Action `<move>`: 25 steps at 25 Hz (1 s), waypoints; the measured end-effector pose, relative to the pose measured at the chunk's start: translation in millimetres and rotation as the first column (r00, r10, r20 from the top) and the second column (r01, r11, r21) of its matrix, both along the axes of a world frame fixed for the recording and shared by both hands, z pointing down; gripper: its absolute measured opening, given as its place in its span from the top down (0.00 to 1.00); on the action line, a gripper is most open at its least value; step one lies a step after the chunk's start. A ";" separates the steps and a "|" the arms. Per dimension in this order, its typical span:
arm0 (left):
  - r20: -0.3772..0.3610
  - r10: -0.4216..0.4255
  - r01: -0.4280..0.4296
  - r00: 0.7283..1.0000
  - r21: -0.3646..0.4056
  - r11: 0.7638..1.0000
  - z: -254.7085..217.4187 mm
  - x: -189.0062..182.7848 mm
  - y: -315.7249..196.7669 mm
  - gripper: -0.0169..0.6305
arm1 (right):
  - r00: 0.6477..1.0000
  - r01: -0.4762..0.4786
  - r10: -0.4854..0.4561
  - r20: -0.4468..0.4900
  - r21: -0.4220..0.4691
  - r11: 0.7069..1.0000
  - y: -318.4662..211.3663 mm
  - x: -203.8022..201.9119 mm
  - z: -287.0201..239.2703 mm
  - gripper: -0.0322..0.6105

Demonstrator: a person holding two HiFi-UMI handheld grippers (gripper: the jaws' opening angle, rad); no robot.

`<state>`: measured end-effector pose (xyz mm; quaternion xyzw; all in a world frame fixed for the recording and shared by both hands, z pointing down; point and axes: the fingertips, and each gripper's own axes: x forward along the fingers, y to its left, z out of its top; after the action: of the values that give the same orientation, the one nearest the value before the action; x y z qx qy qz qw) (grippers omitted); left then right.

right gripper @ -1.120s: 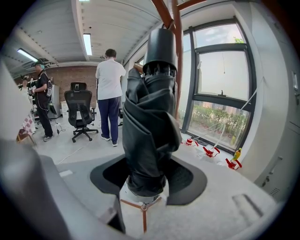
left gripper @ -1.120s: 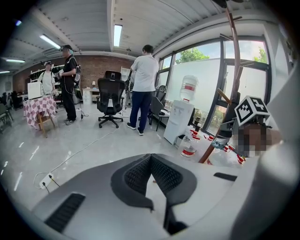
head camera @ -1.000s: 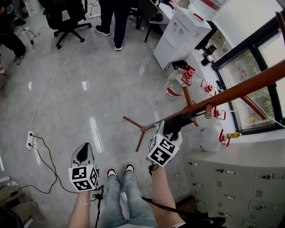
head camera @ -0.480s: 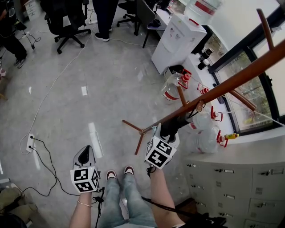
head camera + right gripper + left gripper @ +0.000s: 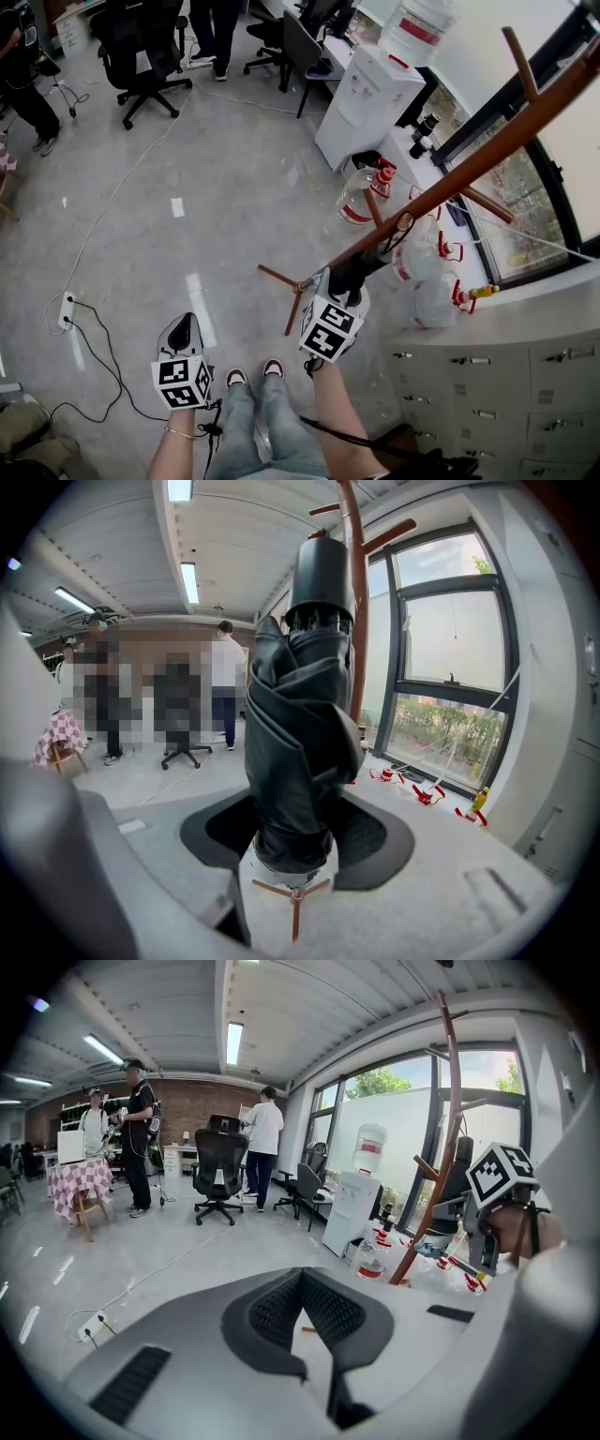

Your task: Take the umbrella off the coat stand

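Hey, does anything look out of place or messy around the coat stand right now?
Yes: water jugs lie jumbled on the floor by the window, near the coat stand, and a white cable trails loose across the open floor. The umbrella itself sits upright in the right tongs.

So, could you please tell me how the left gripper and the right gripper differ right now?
The right gripper is shut on the black folded umbrella by the coat stand; the left gripper holds nothing. Right jaws stand wide; left jaws are together. Both carry a marker cube.
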<state>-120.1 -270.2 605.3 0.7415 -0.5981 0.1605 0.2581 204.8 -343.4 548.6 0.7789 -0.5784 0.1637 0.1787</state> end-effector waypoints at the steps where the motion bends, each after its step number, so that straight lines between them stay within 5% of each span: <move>1: 0.000 0.001 -0.001 1.000 0.002 1.000 -1.8 -0.9 1.0 0.97 | 1.000 0.005 -0.005 -0.001 0.001 1.000 1.7 -2.4 -1.9 0.60; 15: 0.002 0.048 -0.048 0.999 0.073 0.996 -48.7 7.7 -1.6 0.97 | 0.993 0.120 -0.120 0.000 -0.011 0.993 36.7 -34.7 -32.1 0.60; 25: 0.026 -0.009 0.005 1.000 0.162 0.987 -102.5 -11.5 1.5 0.97 | 0.936 0.352 -0.352 0.012 -0.005 0.936 53.8 -94.1 -67.4 0.60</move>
<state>-131.6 -268.7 502.9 0.7558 -0.6151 0.1202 0.1897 110.7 -289.6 481.2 0.6612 -0.7090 0.1353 0.2046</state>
